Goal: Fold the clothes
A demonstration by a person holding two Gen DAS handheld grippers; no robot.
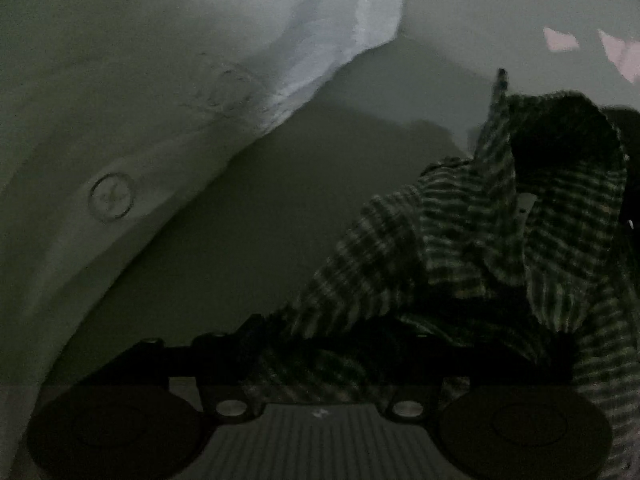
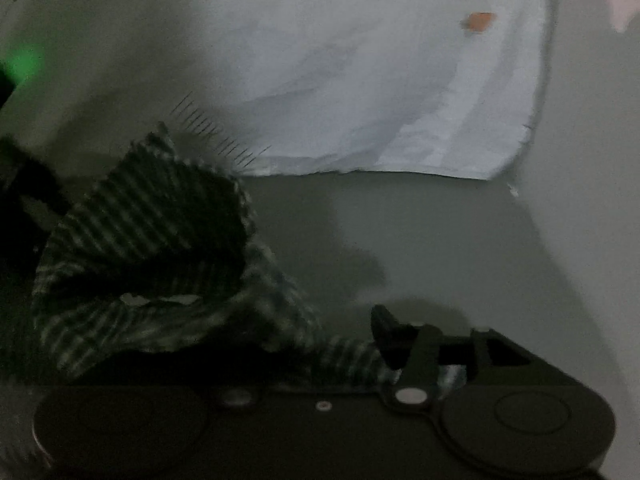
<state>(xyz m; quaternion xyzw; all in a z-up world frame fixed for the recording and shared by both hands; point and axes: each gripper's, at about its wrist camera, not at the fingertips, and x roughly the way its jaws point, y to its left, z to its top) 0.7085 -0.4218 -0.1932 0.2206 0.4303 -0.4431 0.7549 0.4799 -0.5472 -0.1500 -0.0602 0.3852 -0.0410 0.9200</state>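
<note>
The striped cloth [image 2: 152,240], dark with pale green bands, hangs bunched and twisted in the air between the two grippers, above a pale table [image 2: 440,248]. No neat fold shows yet, so the folding looks barely begun. A white sheet [image 2: 360,92] lies flat on the far side of the table. The right gripper [image 2: 416,356] is clenched on one end of the cloth. The left gripper [image 1: 340,344] is draped in the fabric; whether it grips cannot be told.
</note>
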